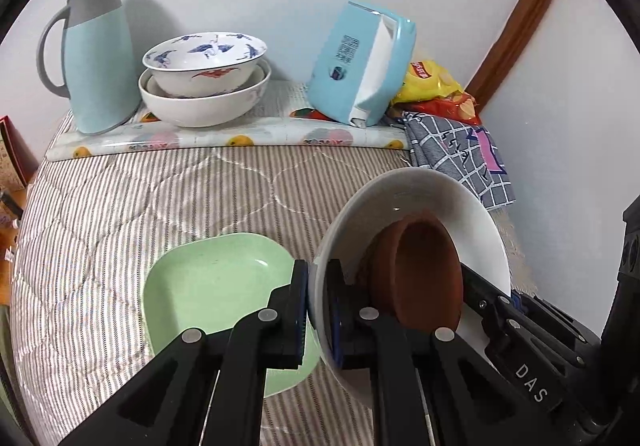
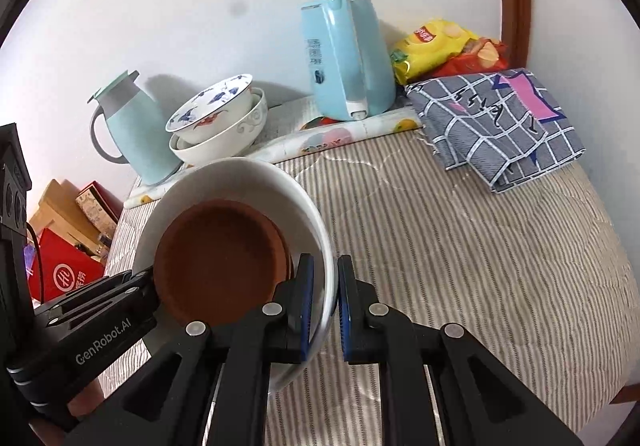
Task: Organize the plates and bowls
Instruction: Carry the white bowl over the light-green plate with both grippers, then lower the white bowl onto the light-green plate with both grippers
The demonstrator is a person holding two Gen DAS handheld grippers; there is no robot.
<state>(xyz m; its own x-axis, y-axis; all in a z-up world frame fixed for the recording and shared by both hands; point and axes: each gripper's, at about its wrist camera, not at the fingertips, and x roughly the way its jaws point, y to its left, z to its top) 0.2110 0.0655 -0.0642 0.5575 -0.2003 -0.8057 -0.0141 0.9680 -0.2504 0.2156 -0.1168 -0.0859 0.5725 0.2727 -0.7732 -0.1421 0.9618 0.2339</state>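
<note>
Both grippers hold one white bowl [image 1: 432, 198] lifted above the striped quilt, tilted, with a brown saucer [image 1: 424, 274] inside. My left gripper [image 1: 318, 310] is shut on its left rim. My right gripper [image 2: 325, 306] is shut on the bowl's [image 2: 240, 174] right rim, beside the brown saucer [image 2: 216, 262]. A pale green square plate [image 1: 216, 286] lies on the quilt under my left gripper. Two stacked bowls [image 1: 204, 70], the top one with blue and red painting, sit at the back; they also show in the right wrist view [image 2: 218, 122].
A light blue thermos jug [image 1: 96, 58] stands at the back left, a blue kettle [image 1: 360, 62] leans at the back right. Snack bags [image 1: 436, 86] and a folded checked cloth [image 2: 496, 122] lie by the wall. Red boxes [image 2: 68, 270] sit beyond the quilt's left edge.
</note>
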